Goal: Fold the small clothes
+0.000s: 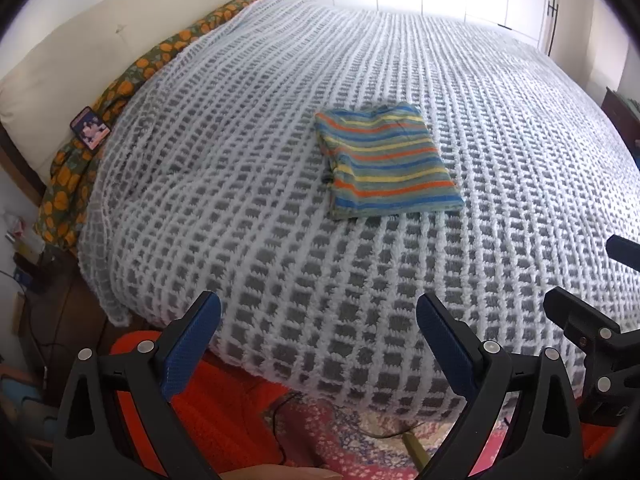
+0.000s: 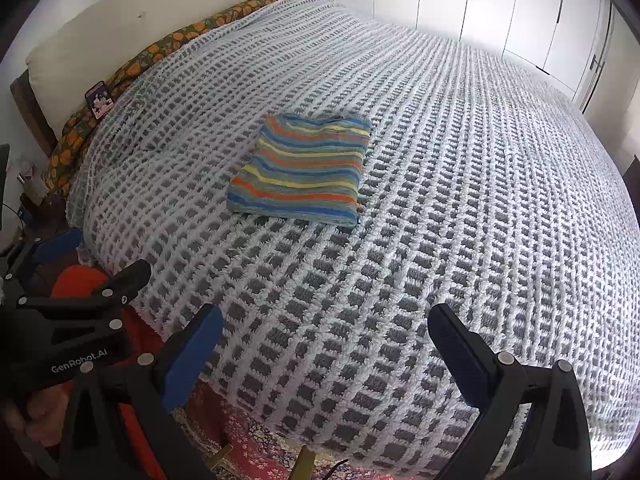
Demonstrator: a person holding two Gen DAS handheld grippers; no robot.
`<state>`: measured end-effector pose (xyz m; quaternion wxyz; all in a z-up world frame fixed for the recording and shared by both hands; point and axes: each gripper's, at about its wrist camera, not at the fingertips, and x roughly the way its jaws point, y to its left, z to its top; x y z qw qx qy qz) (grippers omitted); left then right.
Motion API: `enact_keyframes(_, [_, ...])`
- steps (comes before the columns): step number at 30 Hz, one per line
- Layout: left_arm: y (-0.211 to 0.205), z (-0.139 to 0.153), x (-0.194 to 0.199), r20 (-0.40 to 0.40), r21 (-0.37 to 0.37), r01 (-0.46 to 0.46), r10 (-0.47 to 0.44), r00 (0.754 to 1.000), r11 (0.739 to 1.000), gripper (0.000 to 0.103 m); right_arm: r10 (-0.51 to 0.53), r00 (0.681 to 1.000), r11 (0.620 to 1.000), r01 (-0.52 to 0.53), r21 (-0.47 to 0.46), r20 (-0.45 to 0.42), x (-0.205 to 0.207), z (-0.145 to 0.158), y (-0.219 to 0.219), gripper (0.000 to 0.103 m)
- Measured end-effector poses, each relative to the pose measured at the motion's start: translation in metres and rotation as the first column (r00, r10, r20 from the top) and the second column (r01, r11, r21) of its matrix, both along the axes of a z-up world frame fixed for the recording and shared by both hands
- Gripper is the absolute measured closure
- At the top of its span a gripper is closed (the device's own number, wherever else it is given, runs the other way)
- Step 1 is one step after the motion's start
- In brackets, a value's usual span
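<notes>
And here we are at the bed (image 1: 280, 264), both tools held back off its near edge, nothing in either one. The left gripper (image 1: 318, 340) has its jaws spread wide, blue pads (image 1: 192, 344) facing each other across an empty gap. Same story for the right gripper (image 2: 326, 354): jaws wide apart, holding nothing, hovering just above the near edge of the blanket (image 2: 440, 200).

The striped garment (image 1: 384, 160) lies out in the middle of the bed, well apart from both grippers, closer to the near edge than to the far side. It sits as a tidy flat rectangle with squared sides, and from the right-hand view the near right corner shows a thick rounded edge, which looks like stacked layers. That reads to me as a fold already made, or very nearly finished.

Why so central? My guess is that the open blanket gives room on all sides to work from either hand. The grippers side by side, both open, suggests a rest or a reset rather than a reach.

Over at the left edge, a small patterned card (image 1: 90, 128) rests on the orange-flowered cloth (image 1: 72, 176) by the headboard (image 1: 120, 32), well clear of the action.
</notes>
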<state>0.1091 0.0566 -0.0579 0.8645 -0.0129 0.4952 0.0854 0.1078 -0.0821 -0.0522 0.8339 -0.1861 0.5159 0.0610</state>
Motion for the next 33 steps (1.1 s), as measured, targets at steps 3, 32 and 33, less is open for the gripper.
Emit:
enact_keyframes(3, [0.0,0.001,-0.001,-0.001,0.003,-0.002,0.002,1.0,1.0,0.004,-0.002,1.0,1.0,0.002,0.005,-0.007,0.0,0.0,0.0,0.002])
enact_keyframes(32, [0.004,0.029,-0.016,0.04,0.048,-0.022,0.02,0.999,0.999,0.0,0.001,0.994,0.993,0.011,-0.116,0.105,-0.023,0.036,0.018,0.002])
enact_keyframes(33, [0.005,0.031,-0.017,0.045,0.052,-0.025,0.023,0.999,0.998,0.0,-0.005,0.994,0.993,0.017,-0.114,0.106,-0.024,0.038,0.018,0.002])
